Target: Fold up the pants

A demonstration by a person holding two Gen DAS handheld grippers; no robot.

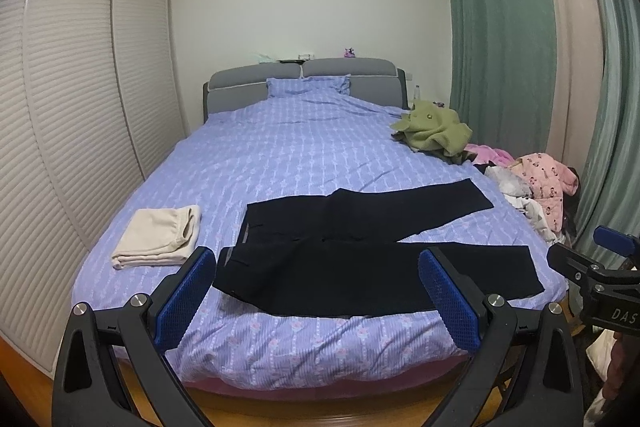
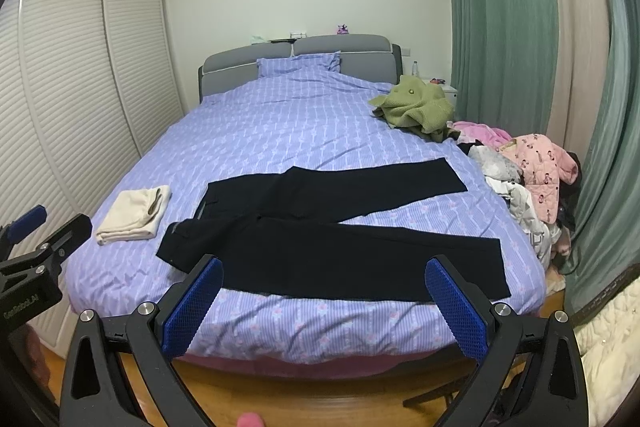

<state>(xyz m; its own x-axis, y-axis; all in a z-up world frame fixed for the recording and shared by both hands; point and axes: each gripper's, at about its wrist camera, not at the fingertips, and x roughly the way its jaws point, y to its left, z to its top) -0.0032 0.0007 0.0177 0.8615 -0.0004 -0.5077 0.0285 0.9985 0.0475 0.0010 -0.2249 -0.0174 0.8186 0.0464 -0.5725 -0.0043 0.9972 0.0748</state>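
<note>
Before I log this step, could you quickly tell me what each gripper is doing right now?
Left gripper: open, holding nothing, short of the black pants.
Right gripper: open, holding nothing, also short of the pants.

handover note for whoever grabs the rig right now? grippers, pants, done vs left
Left gripper: open, empty, held off the foot of the bed.
Right gripper: open, empty, same standoff.
Black pants: spread flat near the foot edge, waistband to the left, legs splayed apart to the right.
Cream garment: already folded, left of the pants.
Clothes pile: on the right edge of the bed.
Done: pants laid out.
Left: every fold; probably bring one leg onto the other first.
</note>
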